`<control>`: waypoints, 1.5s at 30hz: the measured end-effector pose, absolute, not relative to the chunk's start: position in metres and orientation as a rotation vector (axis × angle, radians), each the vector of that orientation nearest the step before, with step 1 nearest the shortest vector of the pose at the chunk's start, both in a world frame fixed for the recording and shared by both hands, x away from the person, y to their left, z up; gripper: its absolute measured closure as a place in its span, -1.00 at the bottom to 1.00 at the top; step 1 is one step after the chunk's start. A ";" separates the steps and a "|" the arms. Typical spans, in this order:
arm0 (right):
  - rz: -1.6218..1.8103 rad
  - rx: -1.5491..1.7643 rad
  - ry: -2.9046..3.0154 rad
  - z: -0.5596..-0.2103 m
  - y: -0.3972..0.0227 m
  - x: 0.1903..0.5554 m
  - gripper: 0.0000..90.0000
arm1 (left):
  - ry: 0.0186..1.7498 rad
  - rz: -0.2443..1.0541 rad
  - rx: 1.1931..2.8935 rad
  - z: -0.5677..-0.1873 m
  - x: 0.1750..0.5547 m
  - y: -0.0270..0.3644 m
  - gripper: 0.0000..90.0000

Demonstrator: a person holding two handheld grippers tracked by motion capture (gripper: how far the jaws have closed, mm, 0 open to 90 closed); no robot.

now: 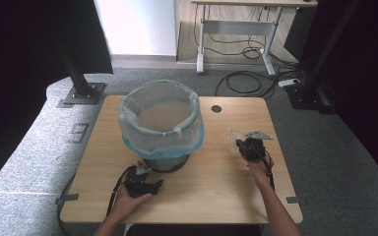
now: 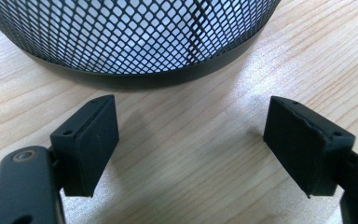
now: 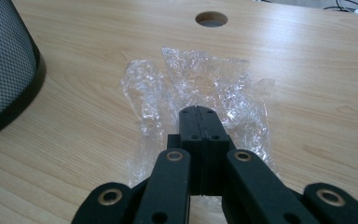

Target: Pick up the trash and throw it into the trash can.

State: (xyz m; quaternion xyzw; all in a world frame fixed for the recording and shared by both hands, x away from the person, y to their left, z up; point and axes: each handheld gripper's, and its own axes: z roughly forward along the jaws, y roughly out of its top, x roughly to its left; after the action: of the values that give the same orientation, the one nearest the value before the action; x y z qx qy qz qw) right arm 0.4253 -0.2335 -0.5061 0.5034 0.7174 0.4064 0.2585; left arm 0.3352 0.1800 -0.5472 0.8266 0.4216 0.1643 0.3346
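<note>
My right tongs (image 3: 199, 112) clenched, pads pressed together over crumpled clear plastic wrap (image 3: 200, 88); can't tell if film pinched between. Wrap lies on tabletop (image 3: 307, 70), right of mesh bin (image 1: 161, 123), below cable hole (image 3: 211, 18). My left tongs (image 2: 191, 140) released, spread wide, nothing between, just before bin base. No readable labels or writing.

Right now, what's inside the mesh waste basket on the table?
A thin plastic liner lines the mesh basket, folded over its rim with a blue edge. The part of the inside that shows looks empty; the near wall hides the bottom, so small items could lie there.
</note>
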 end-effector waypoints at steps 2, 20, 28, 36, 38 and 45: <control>1.124 1.362 1.932 -0.502 -0.235 0.424 0.99 | 1.100 0.429 2.157 -0.547 0.335 0.180 -0.60; 1.221 1.331 1.855 -0.480 -0.239 0.416 0.99 | 1.100 0.429 2.158 -0.547 0.335 0.180 -0.60; 1.288 1.302 1.810 -0.462 -0.239 0.410 0.99 | 1.100 0.428 2.159 -0.547 0.335 0.180 -0.60; 1.393 1.247 1.747 -0.434 -0.236 0.399 0.99 | 1.101 0.426 2.156 -0.547 0.335 0.180 -0.60; 1.430 1.212 1.730 -0.422 -0.234 0.394 0.99 | 1.101 0.426 2.156 -0.547 0.335 0.180 -0.60; 1.545 1.106 1.698 -0.386 -0.215 0.380 0.99 | 1.101 0.425 2.157 -0.547 0.335 0.180 -0.60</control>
State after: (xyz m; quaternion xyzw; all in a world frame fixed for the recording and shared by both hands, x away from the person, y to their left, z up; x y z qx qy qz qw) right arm 0.3799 -0.2153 -0.3858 0.4151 0.6372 0.5798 0.2923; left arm 0.3351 0.1800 -0.5469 0.8267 0.4221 0.1627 0.3347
